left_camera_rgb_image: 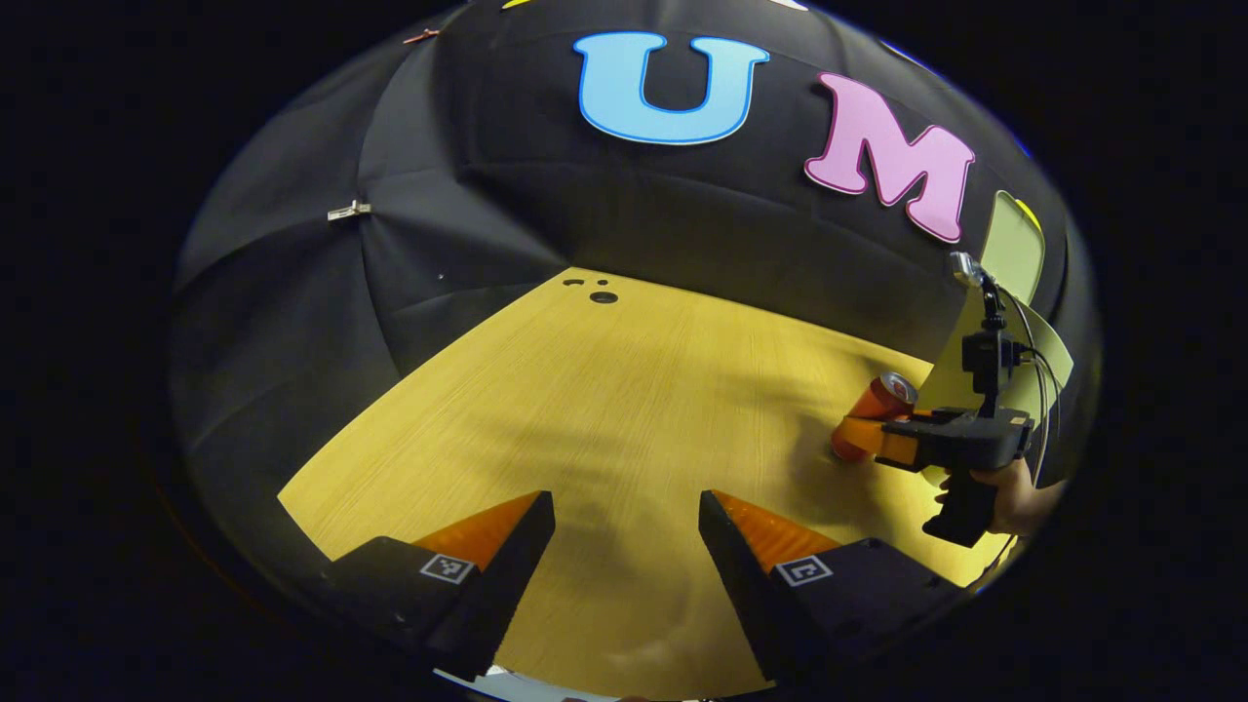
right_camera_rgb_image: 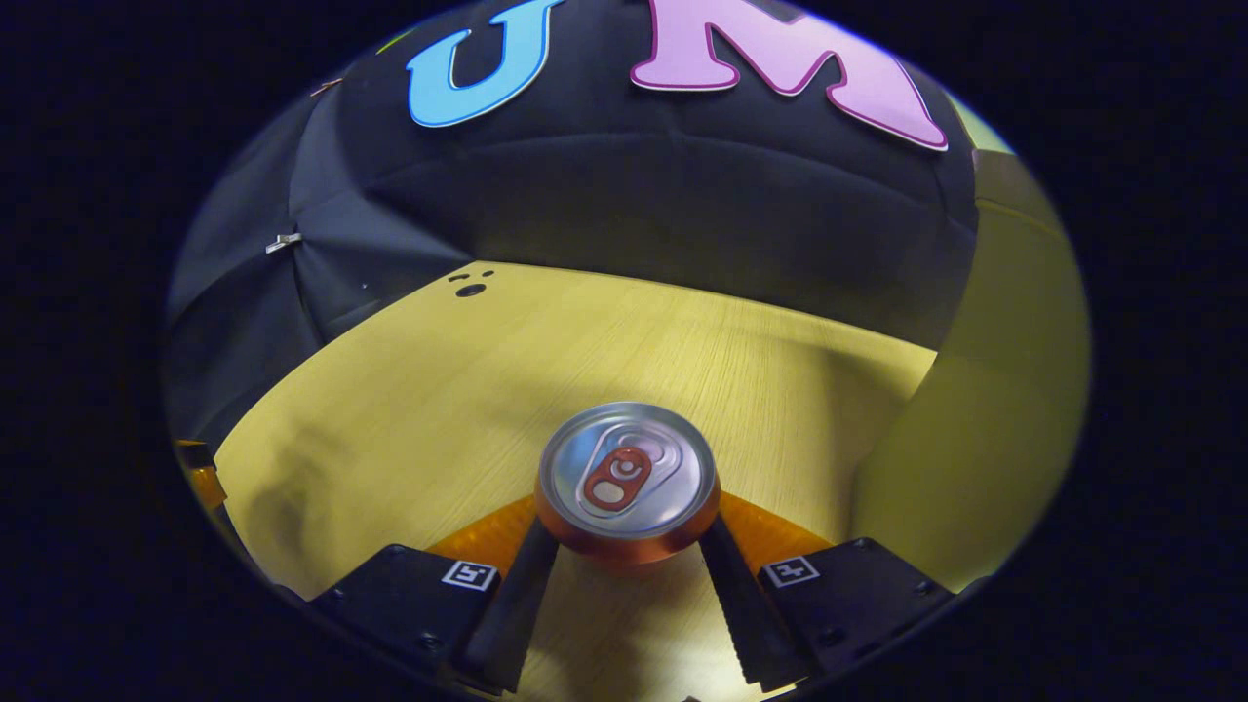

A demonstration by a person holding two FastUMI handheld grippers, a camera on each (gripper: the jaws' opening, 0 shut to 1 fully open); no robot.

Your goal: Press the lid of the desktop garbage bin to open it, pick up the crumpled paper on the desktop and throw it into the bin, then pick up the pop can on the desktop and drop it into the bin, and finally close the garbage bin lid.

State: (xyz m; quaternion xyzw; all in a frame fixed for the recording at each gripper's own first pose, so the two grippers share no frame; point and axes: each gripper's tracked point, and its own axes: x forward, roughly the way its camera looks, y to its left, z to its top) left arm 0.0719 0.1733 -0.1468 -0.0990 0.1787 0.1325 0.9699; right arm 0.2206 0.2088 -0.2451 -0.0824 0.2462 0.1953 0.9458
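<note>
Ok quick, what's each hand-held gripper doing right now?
Left hand-held gripper: open, holding nothing.
Right hand-held gripper: closed on the pop can.

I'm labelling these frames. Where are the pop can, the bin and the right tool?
pop can (right_camera_rgb_image: 626, 475): right gripper view, on its silver top.
bin (right_camera_rgb_image: 985, 419): right gripper view, on its yellow-green side wall.
right tool (left_camera_rgb_image: 858, 436): left gripper view, at its tips around the can.

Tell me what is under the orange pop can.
The orange pop can sits tilted between the right gripper fingers, over the yellow wooden tabletop. Its base is hidden, so contact with the tabletop cannot be confirmed.
</note>
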